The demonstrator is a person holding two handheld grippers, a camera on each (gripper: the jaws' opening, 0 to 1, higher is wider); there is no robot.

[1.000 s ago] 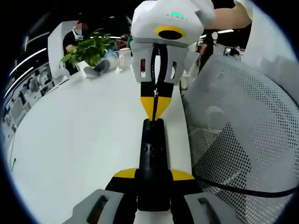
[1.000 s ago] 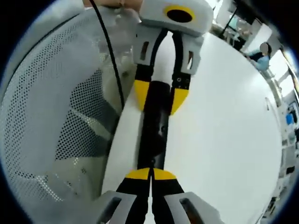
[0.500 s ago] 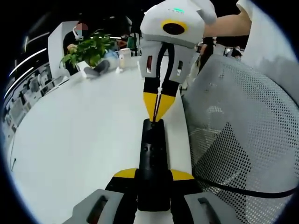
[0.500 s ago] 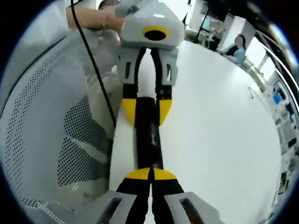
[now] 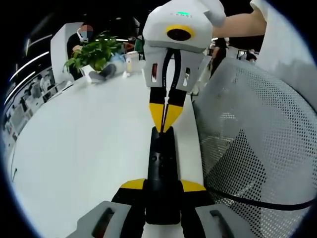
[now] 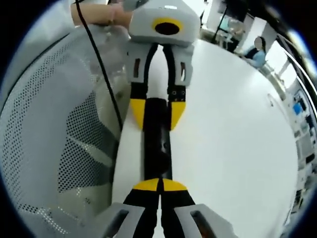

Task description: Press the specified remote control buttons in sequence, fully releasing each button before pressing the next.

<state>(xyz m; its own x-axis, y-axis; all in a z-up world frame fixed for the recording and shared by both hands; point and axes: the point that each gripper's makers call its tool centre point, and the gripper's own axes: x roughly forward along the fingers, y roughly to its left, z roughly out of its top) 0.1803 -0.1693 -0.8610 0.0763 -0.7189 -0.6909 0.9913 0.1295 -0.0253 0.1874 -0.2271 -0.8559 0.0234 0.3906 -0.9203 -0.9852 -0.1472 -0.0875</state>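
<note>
Left gripper (image 5: 163, 191), low in the left gripper view, clamped on the near end of a black remote control (image 5: 162, 163), one yellow-tipped jaw on each long side. Remote lying flat, stretching straight ahead along the jaws, near the edge of a white table (image 5: 84, 144). Meeting its far end from the opposite side, the right gripper (image 5: 163, 121), jaws pressed together into a single yellow point, tip resting at the remote's far edge; whether actually pressing a button, cannot tell. Behind that gripper, a bare forearm (image 5: 242, 22) reaching in from the upper right. To the right of the clamped remote, a white mesh chair back (image 5: 252, 144) with a black cable (image 5: 257, 201) running across it. Far ahead and left, a potted plant (image 5: 94, 52) on the table.

In the right gripper view, right gripper (image 6: 159, 184) at the bottom, jaws shut tight together, yellow tips touching the near end of the remote control (image 6: 157, 144). Straight ahead, the left gripper (image 6: 156, 111) facing back, jaws straddling the remote's far part, gripping its sides. Above it, a hand (image 6: 99, 12) on the gripper body. Mesh chair back (image 6: 54, 124) to the left, with the black cable (image 6: 106, 74) hanging across it; white table (image 6: 233, 139) spreading off to the right.
</note>
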